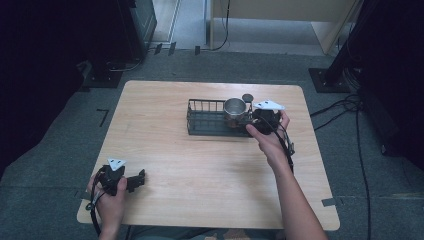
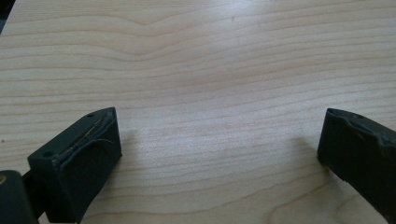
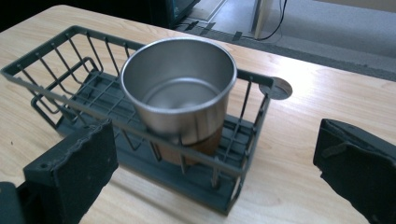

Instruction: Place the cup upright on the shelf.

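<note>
Right gripper, jaws spread wide and empty, hovers just short of the steel cup standing upright in the wire basket, seemingly lined up to grasp it.

Left gripper: black body, grey three-cornered plate on top bearing dark dots, black cable looping at the near side; in the left gripper view, two blocky black jaws with worn, frayed pad edges and small round holes on the left jaw. Right gripper: black, same grey plate, black cable trailing along the forearm; jaw pads ragged-edged in the right gripper view. Forearms bare, no sleeves visible.
</note>
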`<action>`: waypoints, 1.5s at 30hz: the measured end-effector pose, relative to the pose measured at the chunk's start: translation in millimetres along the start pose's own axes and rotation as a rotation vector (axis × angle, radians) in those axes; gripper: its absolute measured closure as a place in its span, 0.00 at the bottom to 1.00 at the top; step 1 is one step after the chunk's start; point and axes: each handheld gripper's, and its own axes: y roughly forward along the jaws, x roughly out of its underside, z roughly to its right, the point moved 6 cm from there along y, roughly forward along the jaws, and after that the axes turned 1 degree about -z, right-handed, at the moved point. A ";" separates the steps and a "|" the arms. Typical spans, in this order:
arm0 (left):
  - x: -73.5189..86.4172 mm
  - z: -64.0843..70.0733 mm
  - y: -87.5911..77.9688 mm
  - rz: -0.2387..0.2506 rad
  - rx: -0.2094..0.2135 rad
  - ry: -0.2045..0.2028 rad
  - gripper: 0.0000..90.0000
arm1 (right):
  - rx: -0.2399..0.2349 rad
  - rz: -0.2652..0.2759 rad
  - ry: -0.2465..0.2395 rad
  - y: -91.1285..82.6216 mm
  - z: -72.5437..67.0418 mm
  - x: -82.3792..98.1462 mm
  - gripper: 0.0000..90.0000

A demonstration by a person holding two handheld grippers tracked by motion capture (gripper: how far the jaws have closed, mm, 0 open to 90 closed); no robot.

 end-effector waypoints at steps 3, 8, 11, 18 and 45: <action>0.0 0.0 0.1 0.001 0.001 0.000 0.00 | 0.003 0.002 -0.001 -7.8 2.7 6.0 0.00; 0.0 0.0 0.1 0.001 0.000 0.000 0.00 | 0.016 0.004 -0.005 -18.4 8.7 14.9 0.00; 0.0 0.0 0.1 0.001 0.000 0.000 0.00 | 0.033 0.008 0.007 -24.6 13.4 20.2 0.00; 0.1 -0.1 0.0 0.000 0.000 0.001 0.00 | 0.053 0.016 0.024 -40.4 23.4 33.5 0.00; 0.1 -0.1 -0.1 -0.001 0.001 0.002 0.00 | 0.119 -0.007 0.116 -88.0 62.0 100.4 0.00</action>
